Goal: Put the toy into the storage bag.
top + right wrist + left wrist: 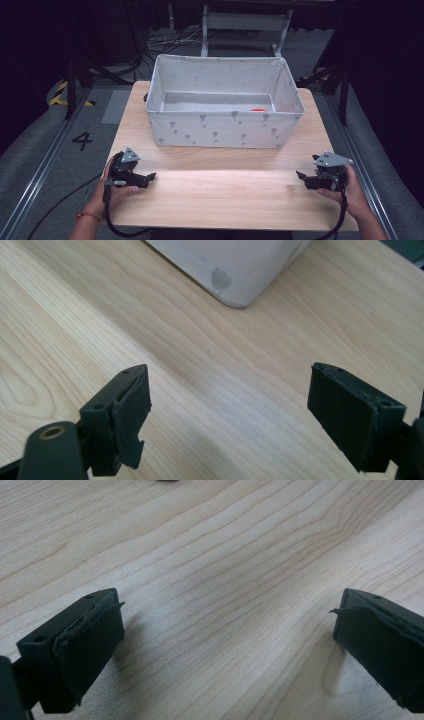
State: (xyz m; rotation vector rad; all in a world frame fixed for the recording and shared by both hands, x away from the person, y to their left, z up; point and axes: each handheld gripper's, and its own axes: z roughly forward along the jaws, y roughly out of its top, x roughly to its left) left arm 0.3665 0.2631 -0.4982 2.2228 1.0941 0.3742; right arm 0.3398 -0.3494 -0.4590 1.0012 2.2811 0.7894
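Both the left gripper (150,176) and right gripper (301,176) hold jaws spread wide, empty, over the table (225,195).

A fabric bin (225,127) sits on the table (215,200), behind both grippers.

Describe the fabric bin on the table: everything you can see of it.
The fabric bin is a rectangular, open-topped box of pale grey cloth printed with small darker grey motifs. Its soft walls stand upright, the rim slightly wavy. It sits on the far half of the wooden table, long side facing the person. Inside, at the right of its floor, a small orange-red thing peeks over the front wall. Nothing else touches it; one rounded lower corner shows in the right gripper view.
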